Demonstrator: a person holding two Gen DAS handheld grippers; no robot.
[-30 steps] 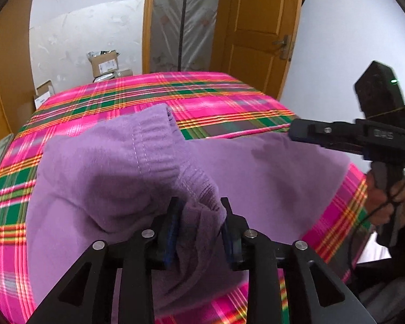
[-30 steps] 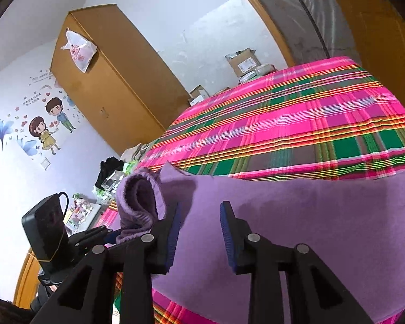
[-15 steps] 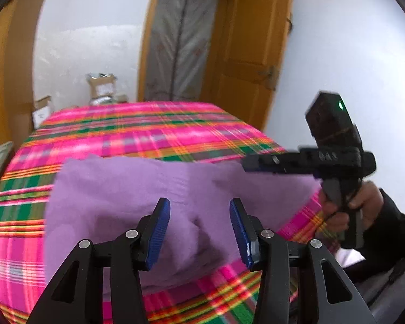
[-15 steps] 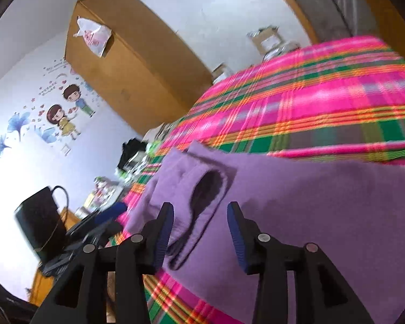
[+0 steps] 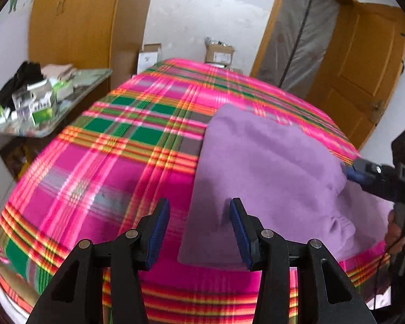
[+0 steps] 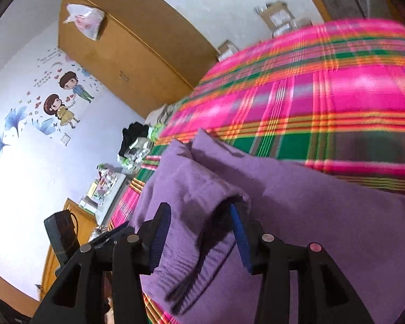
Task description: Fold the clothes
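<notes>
Our left tongs (image 5: 199, 229) apart, empty, lower centre of frame, over near edge of purple garment (image 5: 259, 178). Garment on plaid bed (image 5: 116, 145), right half of frame. Our right tongs (image 6: 199, 239) apart, straddling raised garment fold.

Pink-green-orange plaid bedspread (image 5: 127, 145) covers the bed. Wooden wardrobe (image 6: 137, 54) stands against the far wall, a white plastic bag (image 6: 85, 23) on top. Cartoon couple wall sticker (image 6: 63, 94) with blue leaves on the left wall. Cluttered side table (image 5: 48, 100) holds small boxes and dark cloth. Cardboard boxes (image 5: 218, 54) beyond the bed. Wooden door (image 5: 364, 75) at right, beside plastic sheeting (image 5: 305, 43).
</notes>
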